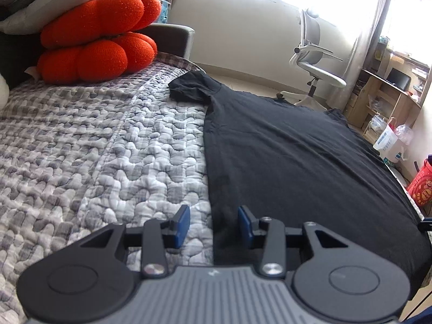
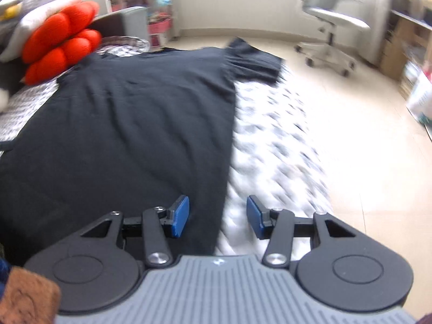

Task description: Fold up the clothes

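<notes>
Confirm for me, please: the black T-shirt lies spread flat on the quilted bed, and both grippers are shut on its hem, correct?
Not quite. The black T-shirt does lie flat on the quilted bed, but both wrist views show the left gripper and right gripper open, straddling its side edges, gripping nothing.

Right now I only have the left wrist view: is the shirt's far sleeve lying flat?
Observer: Mostly. In the right wrist view that sleeve lies spread on the quilt, near the bed's edge.
Operator: Where is the right gripper?
Observer: The right gripper is open, straddling the shirt's side edge near the hem: one pad over cloth, one over quilt.
Operator: Anything beside that edge?
Observer: Bare floor runs past the quilt, with a chair further off.
</notes>
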Available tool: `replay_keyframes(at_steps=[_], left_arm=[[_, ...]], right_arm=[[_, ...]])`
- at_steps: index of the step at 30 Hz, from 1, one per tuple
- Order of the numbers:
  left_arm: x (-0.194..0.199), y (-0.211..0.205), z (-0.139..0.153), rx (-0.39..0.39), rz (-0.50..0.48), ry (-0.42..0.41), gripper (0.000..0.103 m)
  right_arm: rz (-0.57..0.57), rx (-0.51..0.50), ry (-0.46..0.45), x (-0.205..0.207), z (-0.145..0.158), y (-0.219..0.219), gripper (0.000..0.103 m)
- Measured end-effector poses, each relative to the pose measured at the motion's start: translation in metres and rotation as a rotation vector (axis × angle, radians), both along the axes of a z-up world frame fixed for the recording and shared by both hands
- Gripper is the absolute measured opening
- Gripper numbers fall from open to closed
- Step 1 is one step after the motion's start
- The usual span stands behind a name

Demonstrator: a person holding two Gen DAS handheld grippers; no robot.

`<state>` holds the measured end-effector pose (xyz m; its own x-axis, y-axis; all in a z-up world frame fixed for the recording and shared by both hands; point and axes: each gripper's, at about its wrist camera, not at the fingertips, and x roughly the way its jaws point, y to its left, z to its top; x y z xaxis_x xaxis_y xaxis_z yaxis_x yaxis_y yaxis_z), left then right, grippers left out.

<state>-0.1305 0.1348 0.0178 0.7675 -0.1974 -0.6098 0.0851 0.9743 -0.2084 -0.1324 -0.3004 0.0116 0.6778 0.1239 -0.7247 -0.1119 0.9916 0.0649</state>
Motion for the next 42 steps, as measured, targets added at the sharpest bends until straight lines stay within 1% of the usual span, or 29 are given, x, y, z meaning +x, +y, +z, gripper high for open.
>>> replay_keyframes(at_steps=[5, 9, 10, 12, 15, 18, 22, 25, 26, 27, 28, 31, 34, 35, 36, 38, 42], left_arm=[[-0.018, -0.001, 0.001, -0.012, 0.000, 0.011, 0.040], [-0.023, -0.002, 0.000, -0.004, 0.005, 0.026, 0.040], [-0.023, -0.003, 0.000, 0.005, 0.005, 0.030, 0.040], [-0.023, -0.006, -0.001, 0.023, 0.004, 0.037, 0.040], [-0.019, -0.005, -0.006, 0.021, 0.013, 0.039, 0.042], [-0.017, -0.009, -0.005, 0.031, 0.019, 0.041, 0.043], [-0.015, -0.010, -0.003, 0.047, 0.010, 0.052, 0.044], [-0.009, 0.007, 0.002, -0.039, 0.015, 0.090, 0.041], [-0.007, 0.012, 0.002, -0.060, 0.018, 0.101, 0.036], [-0.006, 0.015, 0.003, -0.058, 0.018, 0.108, 0.032], [-0.005, 0.017, 0.006, -0.047, 0.018, 0.112, 0.032], [-0.004, 0.021, 0.020, 0.003, 0.033, 0.105, 0.033], [-0.005, 0.028, 0.050, 0.001, 0.063, 0.060, 0.034], [-0.006, 0.030, 0.060, 0.000, 0.072, 0.043, 0.036], [-0.010, 0.030, 0.072, -0.001, 0.080, 0.023, 0.039], [-0.017, 0.029, 0.097, -0.003, 0.094, -0.019, 0.041], [-0.030, 0.025, 0.139, -0.005, 0.117, -0.089, 0.045]], right_arm=[[-0.036, -0.004, -0.027, -0.019, 0.002, 0.001, 0.051], [-0.012, 0.074, -0.055, -0.023, 0.005, 0.006, 0.051], [-0.003, 0.078, -0.053, -0.022, 0.004, 0.009, 0.051], [0.011, 0.047, -0.032, -0.020, -0.003, 0.017, 0.051], [0.022, -0.005, -0.067, -0.024, -0.011, 0.025, 0.054], [0.010, 0.007, -0.083, -0.027, -0.013, 0.023, 0.054], [0.009, 0.013, -0.081, -0.027, -0.013, 0.022, 0.054], [-0.008, 0.032, -0.057, -0.025, -0.009, 0.020, 0.054], [-0.024, 0.043, -0.048, -0.024, -0.006, 0.019, 0.054], [-0.042, 0.056, -0.041, -0.023, -0.003, 0.017, 0.055], [-0.061, 0.064, -0.048, -0.023, 0.002, 0.015, 0.055], [-0.077, 0.084, -0.119, -0.028, 0.027, 0.011, 0.056], [-0.069, 0.093, -0.231, -0.036, 0.069, 0.012, 0.058], [-0.062, 0.092, -0.278, -0.041, 0.086, 0.013, 0.063], [-0.056, 0.091, -0.325, -0.046, 0.103, 0.014, 0.070], [-0.033, 0.080, -0.427, -0.060, 0.136, 0.017, 0.077], [-0.024, 0.047, -0.599, -0.093, 0.195, 0.019, 0.078]])
